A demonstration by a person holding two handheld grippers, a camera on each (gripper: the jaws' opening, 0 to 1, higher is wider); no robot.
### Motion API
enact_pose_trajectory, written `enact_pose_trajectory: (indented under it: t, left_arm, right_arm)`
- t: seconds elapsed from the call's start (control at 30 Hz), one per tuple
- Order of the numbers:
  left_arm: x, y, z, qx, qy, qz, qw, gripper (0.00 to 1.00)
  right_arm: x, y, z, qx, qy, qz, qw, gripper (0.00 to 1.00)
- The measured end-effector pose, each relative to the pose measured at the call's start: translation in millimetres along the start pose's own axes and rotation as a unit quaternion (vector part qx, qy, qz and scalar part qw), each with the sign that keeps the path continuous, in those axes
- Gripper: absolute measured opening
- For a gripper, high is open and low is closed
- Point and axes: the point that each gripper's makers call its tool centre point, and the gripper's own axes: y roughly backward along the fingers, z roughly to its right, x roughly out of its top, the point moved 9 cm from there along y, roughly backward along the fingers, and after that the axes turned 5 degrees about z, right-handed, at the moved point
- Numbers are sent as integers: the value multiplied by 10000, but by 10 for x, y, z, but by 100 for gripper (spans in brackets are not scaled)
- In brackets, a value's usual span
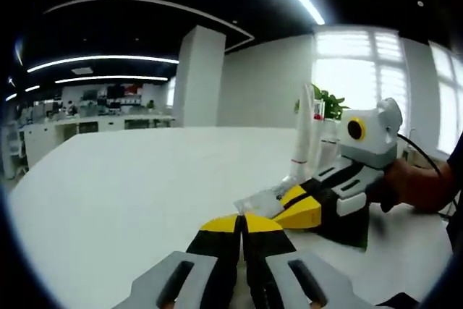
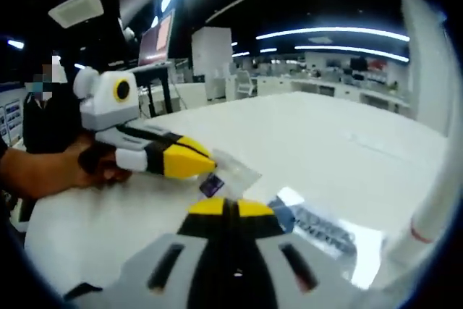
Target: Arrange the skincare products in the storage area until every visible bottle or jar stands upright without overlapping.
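Labels on the clear sachet (image 2: 318, 229) are too blurry for us to read, and the tall white tube (image 1: 304, 132) is cut off in the right gripper view. Left tongs (image 1: 242, 222) and right tongs (image 2: 230, 208) both look pinched together, holding nothing. We've got loads of open bench (image 1: 123, 193) on the far side.

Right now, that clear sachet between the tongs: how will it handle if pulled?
The clear sachet looks like thin film, so probably floppy and light. Its glossy surface may slip in the left tongs. It lies flat on the white table, so it likely slides rather than rolls; sharp tugging might crease or tear it.
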Motion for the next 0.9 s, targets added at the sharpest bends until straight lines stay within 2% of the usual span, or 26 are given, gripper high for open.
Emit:
enact_pose_trajectory:
  t: [0.3, 0.7, 0.9]
  left_arm:
    - [-1, -66, -44, 65, -159, -130, 9998, 0]
    - [-4, -109, -63, 126, -291, -234, 9992, 0]
    - [-5, -120, -86, 166, -359, -279, 9988, 0]
  right_arm:
    - [1, 36, -53, -145, 546, -118, 9983, 2]
    - [42, -12, 12, -359, 1209, -218, 9918, 4]
    - [61, -28, 31, -458, 1316, -231, 9900, 6]
